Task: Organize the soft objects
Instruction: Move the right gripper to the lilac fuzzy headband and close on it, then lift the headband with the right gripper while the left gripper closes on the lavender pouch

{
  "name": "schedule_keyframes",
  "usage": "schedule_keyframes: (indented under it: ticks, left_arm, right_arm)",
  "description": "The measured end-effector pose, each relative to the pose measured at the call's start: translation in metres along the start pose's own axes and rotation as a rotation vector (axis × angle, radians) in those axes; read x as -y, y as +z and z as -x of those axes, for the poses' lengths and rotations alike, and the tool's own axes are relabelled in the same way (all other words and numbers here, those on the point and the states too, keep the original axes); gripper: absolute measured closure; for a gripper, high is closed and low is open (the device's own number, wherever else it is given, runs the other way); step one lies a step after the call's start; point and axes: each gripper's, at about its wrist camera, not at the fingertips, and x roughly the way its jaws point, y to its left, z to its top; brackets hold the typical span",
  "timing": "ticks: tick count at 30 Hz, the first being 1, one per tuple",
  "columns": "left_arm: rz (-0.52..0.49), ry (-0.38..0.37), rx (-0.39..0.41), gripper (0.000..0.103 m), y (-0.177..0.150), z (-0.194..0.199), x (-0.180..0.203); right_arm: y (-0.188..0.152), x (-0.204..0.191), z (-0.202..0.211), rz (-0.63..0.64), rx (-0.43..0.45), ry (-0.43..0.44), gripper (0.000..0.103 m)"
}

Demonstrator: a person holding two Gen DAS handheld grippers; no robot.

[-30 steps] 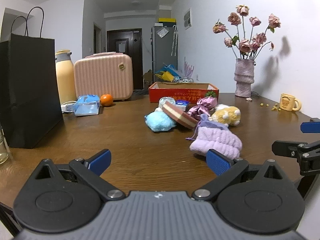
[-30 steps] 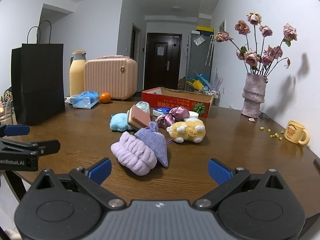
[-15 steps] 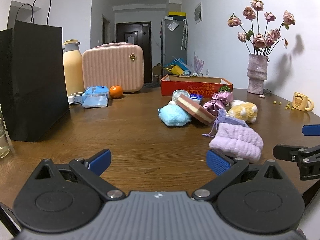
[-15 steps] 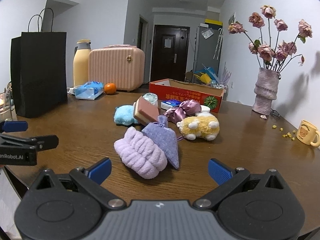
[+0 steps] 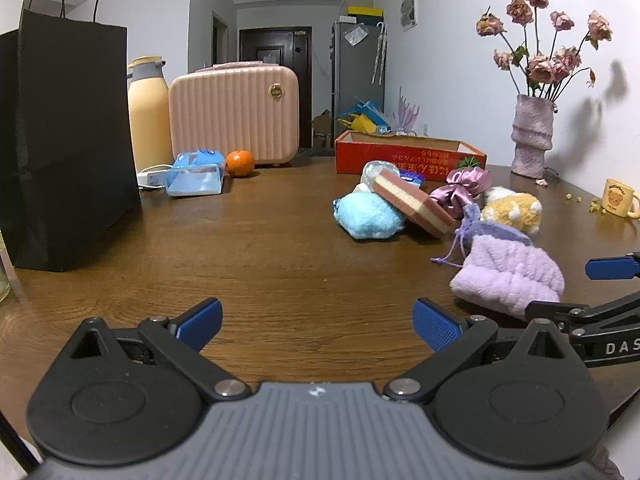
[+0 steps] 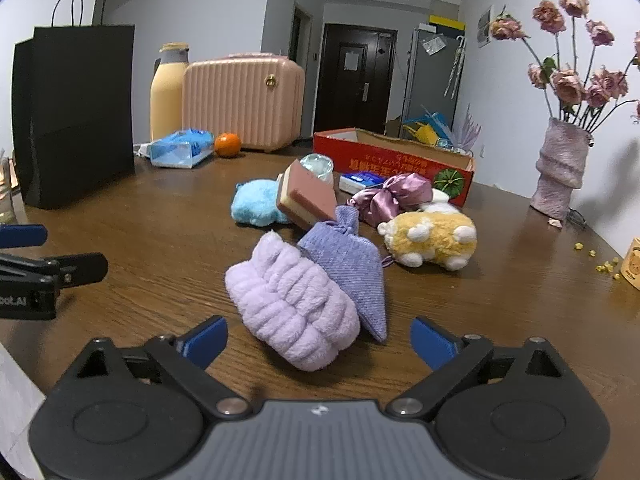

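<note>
A pile of soft things lies mid-table: a lilac fluffy headband (image 6: pixel 294 300) (image 5: pixel 510 276), a purple drawstring pouch (image 6: pixel 352 260), a yellow plush toy (image 6: pixel 434 238) (image 5: pixel 512 208), a blue fluffy pad (image 6: pixel 256 202) (image 5: pixel 368 216), a pink-and-cream sponge (image 6: pixel 306 198) (image 5: pixel 412 202) and a satin purple bow (image 6: pixel 394 196). My right gripper (image 6: pixel 318 338) is open and empty, its fingers either side of the headband's near end. My left gripper (image 5: pixel 316 322) is open and empty over bare table, left of the pile.
A red cardboard box (image 6: pixel 394 156) stands behind the pile. A black paper bag (image 5: pixel 64 140), yellow bottle (image 5: pixel 148 116), pink case (image 5: pixel 234 114), tissue pack (image 5: pixel 196 174) and orange (image 5: pixel 240 163) stand left. A vase of flowers (image 5: pixel 532 132) and a mug (image 5: pixel 618 198) stand right.
Both grippers have moved forward toward the pile. The headband now sits closer, between the right gripper's open fingers. Nothing has been picked up.
</note>
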Motion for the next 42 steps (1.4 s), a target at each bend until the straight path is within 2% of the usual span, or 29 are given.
schedule_keyframes:
  ticks: [9,16,18,22,42]
  left_arm:
    - [-0.001,0.014,-0.024,0.0,0.002,-0.016,-0.001]
    - [-0.004,0.015,-0.032,0.0,0.002,-0.02,0.0]
    - [-0.004,0.015,-0.035,0.0,0.002,-0.02,0.001]
    - [-0.006,0.016,-0.034,0.0,0.002,-0.018,0.001]
    - [-0.044,0.014,0.002,0.0,0.01,0.002,0.02]
  right_arm:
    - [0.003,-0.006,-0.032,0.051,-0.03,0.014,0.02]
    - [0.003,-0.007,-0.04,0.07,-0.036,0.035,0.047]
    - [0.003,-0.007,-0.039,0.069,-0.032,0.044,0.05]
    - [0.003,-0.005,-0.036,0.06,-0.026,0.052,0.054]
    - [-0.001,0.01,0.003,-0.004,0.087,0.14,0.06]
